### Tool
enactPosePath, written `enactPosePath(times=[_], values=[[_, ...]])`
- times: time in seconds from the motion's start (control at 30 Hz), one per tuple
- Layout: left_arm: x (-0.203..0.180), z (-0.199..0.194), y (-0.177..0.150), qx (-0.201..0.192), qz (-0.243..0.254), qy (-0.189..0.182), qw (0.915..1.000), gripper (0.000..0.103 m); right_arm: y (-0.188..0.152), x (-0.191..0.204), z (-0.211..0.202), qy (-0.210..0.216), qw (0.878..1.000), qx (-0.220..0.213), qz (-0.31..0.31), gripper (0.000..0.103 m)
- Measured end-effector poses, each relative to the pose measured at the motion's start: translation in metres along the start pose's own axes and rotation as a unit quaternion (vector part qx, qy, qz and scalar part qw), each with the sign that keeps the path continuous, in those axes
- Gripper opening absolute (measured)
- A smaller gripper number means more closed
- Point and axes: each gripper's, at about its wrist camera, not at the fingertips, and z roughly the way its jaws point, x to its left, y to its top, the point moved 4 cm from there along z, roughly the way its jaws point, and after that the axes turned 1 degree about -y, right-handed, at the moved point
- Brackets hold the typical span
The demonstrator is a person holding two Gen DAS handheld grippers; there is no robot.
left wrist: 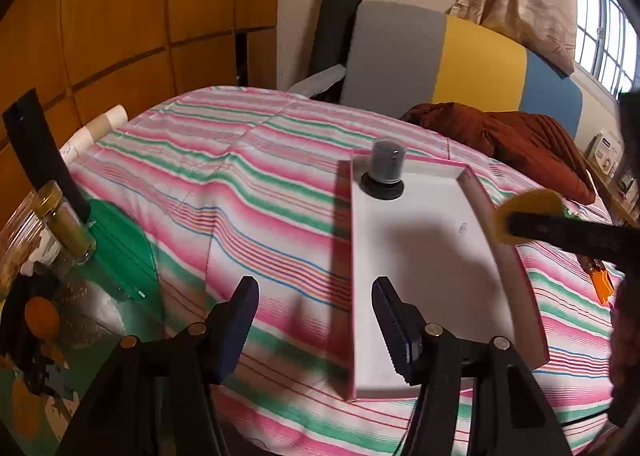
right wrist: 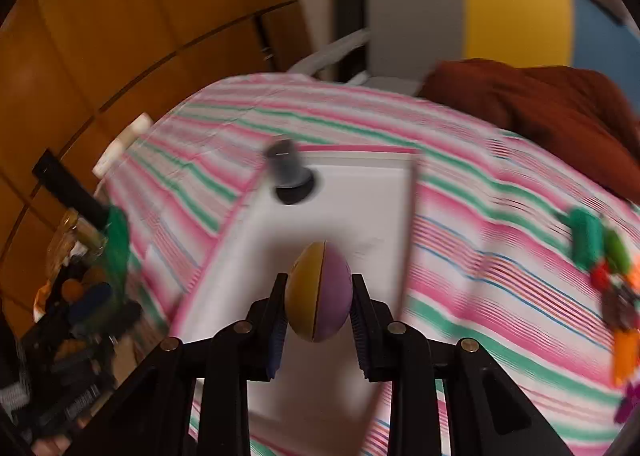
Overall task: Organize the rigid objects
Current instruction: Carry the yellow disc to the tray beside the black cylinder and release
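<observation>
Right hand-held gripper (right wrist: 319, 306) pinched a yellow-and-purple egg-shaped toy (right wrist: 319, 292) above the white tray (left wrist: 420, 256) on the striped bed (left wrist: 240, 183), left hand-held gripper (left wrist: 316, 320) spread and empty, dark jar (left wrist: 386, 167) in the tray's far corner.

A bed (left wrist: 248, 175) covered in a pink, green and white striped sheet carries everything. Directly on it lie 1 white tray with a pink rim (left wrist: 476, 191), a crumpled rust-brown blanket (left wrist: 520, 139) near the headboard, and a blurred cluster of colourful small toys (right wrist: 612, 276) toward the right edge.
</observation>
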Motion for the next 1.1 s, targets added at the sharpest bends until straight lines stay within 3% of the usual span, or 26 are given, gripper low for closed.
enactPosePath(times=[0.23,0.4,0.53,0.7,1.1], values=[[0.014,0.004,-0.003,0.006,-0.012,0.002,0.9999,0.06,0.029,0.04,0.073,0.019,0.999,0.041,-0.004,0.029],[0.025,0.012,-0.006,0.017,-0.024,0.007,0.9995,0.06,0.039,0.045,0.117,0.025,0.997,0.073,0.014,0.029],[0.029,0.016,-0.011,0.025,-0.03,0.009,0.9992,0.06,0.043,0.042,0.13,0.034,0.996,0.074,0.035,0.031],[0.03,0.015,-0.012,0.023,-0.032,0.01,0.9992,0.06,0.042,0.047,0.116,0.049,0.997,0.057,0.03,0.032],[0.016,-0.001,-0.006,0.006,-0.015,-0.002,0.9999,0.06,0.028,0.038,0.063,0.025,1.0,0.01,0.004,0.034]])
